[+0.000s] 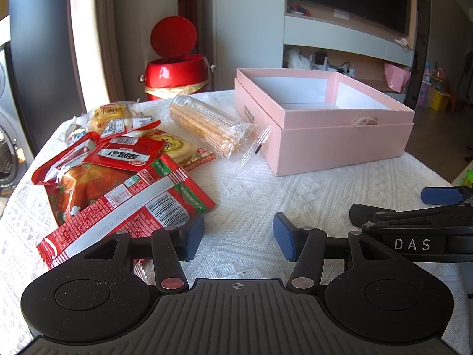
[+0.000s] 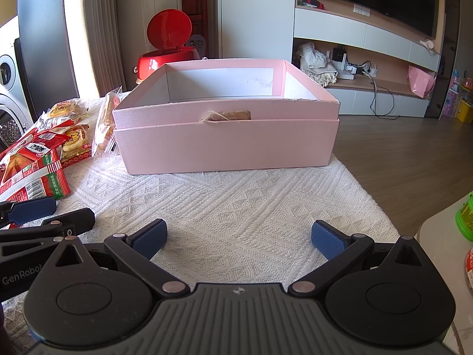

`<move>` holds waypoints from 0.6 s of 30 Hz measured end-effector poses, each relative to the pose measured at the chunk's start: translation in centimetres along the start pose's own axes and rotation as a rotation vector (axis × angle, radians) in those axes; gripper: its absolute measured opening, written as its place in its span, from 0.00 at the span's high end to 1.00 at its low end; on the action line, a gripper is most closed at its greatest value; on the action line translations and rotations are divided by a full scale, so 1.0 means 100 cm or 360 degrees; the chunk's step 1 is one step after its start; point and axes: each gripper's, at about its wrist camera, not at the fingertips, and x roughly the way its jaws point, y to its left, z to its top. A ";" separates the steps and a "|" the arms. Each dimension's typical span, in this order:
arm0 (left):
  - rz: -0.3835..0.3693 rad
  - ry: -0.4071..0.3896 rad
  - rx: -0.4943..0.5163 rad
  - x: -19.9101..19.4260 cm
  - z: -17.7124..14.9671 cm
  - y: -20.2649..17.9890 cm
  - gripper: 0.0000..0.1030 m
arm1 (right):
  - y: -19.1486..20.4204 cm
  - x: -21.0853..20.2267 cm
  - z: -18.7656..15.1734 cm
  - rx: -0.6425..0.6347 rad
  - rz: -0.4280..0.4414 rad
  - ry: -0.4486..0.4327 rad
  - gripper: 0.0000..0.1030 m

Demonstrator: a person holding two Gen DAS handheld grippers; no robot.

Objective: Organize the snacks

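Observation:
An open, empty pink box (image 1: 340,145) (image 2: 224,145) stands on the white cloth-covered table (image 1: 242,195). Left of it lies a heap of snacks: a large red packet (image 1: 124,207) (image 2: 32,177), a smaller red packet (image 1: 124,155), yellow cake packets (image 1: 112,115) (image 2: 63,109) and a clear sleeve of biscuits (image 1: 212,125) (image 2: 103,124). My left gripper (image 1: 239,238) is open and empty, low over the cloth, its left pad beside the large red packet. My right gripper (image 2: 239,239) is open and empty, in front of the box; it also shows in the left wrist view (image 1: 414,224).
A red bin (image 1: 177,71) with its lid up stands behind the table. A TV cabinet (image 2: 369,68) lines the far wall. The table's right edge drops to a wooden floor (image 2: 414,159). Green-lidded containers (image 2: 465,216) sit at the far right.

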 end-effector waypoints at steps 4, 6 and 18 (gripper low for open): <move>-0.0001 -0.0001 -0.0001 0.000 0.000 0.000 0.43 | 0.000 0.000 0.000 0.0000 0.0000 0.0000 0.00; -0.0003 -0.0001 -0.0004 0.000 0.000 0.000 0.43 | 0.000 0.000 0.000 0.0000 0.0000 0.0000 0.00; -0.0006 -0.0003 -0.0008 0.000 -0.001 0.000 0.44 | 0.000 0.000 0.000 0.0000 0.0000 0.0000 0.00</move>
